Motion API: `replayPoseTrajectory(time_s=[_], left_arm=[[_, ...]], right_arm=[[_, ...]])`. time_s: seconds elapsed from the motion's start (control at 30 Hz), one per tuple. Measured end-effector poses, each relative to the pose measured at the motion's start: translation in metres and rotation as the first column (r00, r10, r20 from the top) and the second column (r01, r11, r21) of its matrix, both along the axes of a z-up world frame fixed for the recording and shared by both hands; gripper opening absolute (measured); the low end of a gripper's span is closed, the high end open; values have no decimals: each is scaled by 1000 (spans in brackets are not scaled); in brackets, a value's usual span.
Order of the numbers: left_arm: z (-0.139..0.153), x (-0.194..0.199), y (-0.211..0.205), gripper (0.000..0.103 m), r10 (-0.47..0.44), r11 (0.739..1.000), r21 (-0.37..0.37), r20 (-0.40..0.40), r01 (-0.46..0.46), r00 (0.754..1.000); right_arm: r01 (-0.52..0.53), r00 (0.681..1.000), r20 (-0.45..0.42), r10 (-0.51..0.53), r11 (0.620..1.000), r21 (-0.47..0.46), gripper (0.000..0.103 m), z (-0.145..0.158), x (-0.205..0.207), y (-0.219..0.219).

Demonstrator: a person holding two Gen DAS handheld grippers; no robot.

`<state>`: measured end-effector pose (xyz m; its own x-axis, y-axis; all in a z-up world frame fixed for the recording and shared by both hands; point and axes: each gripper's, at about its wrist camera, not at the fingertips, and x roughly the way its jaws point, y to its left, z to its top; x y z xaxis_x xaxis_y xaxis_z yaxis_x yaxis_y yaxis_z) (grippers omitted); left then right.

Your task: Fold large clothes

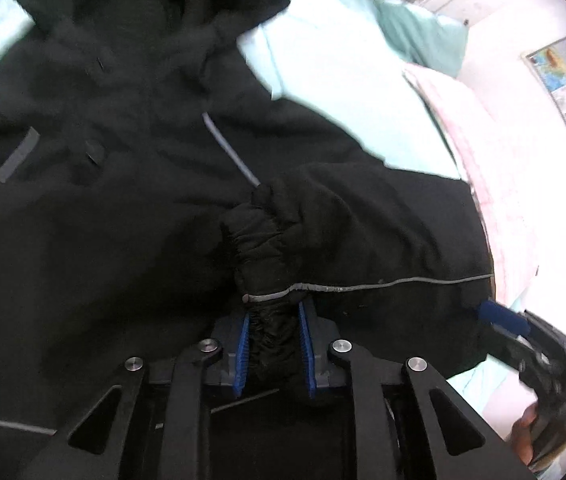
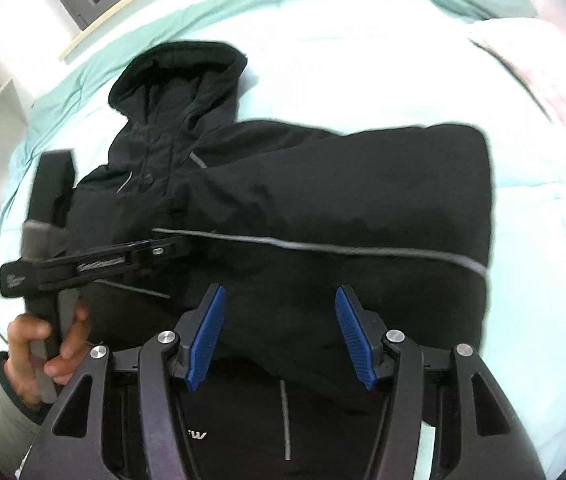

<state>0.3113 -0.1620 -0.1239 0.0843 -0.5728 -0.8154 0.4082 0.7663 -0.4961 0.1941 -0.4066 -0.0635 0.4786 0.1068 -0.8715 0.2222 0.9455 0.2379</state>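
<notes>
Right wrist: jacket crosswise, hood upper-left

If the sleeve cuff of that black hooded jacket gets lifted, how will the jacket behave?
Probably floppy: the cuff bunches into soft gathers where the left tool is shut on it. The jacket looks padded and bulky, so likely heavy enough to drag and sag. Its smooth shell may slide over the mint bedsheet.

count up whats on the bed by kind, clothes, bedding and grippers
black hooded jacket: 1
green pillow: 1
pink blanket: 1
grippers: 2, left gripper, right gripper
total: 5
</notes>
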Motion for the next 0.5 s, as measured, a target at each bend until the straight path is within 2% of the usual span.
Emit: replayPoseTrajectory(time_s=[0.1,0.17,0.3,0.43,0.5], left_arm=[[34,-4,26,21,35,999,-38,67,-32,997],[58,-8,50,21,67,997,-38,122,-63,990],[89,-12,119,21,178,984,-31,181,-175,967],[91,-21,208,21,342,936,15,196,-352,919],[72,-24,241,21,390,916,40,143,-399,910]], right_arm=[[15,1000,24,-14,999,-31,60,13,-2,-6],[17,999,48,-16,999,-31,61,17,-2,-9],[-8,999,54,7,1000,27,64,11,14,3],[-88,996,19,87,995,50,64,-13,43,40],[-113,993,-27,114,993,40,64,-33,58,61]])
